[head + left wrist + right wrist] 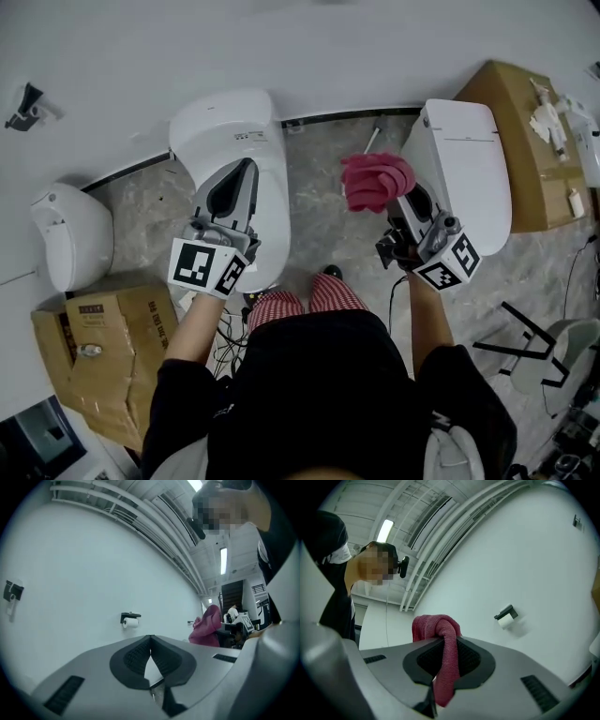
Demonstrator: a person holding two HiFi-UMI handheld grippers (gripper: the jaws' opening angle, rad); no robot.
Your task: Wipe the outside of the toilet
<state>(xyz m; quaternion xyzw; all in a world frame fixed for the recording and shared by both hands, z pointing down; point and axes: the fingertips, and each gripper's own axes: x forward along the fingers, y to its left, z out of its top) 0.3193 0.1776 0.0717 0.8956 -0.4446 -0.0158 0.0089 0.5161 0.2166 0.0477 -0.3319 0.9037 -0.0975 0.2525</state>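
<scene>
Two white toilets stand against the wall: one at centre left, one at right. My left gripper hangs over the left toilet, shut with nothing between its pads. My right gripper is held up between the two toilets, beside the right one, shut on a red cloth. In the right gripper view the cloth is pinched between the pads and bunches above them. In the left gripper view the red cloth shows at the right.
A white bin-like object and a cardboard box sit at left. Another cardboard box with white parts on it stands at right. A toilet-paper holder hangs on the wall. Cables lie on the floor by my feet.
</scene>
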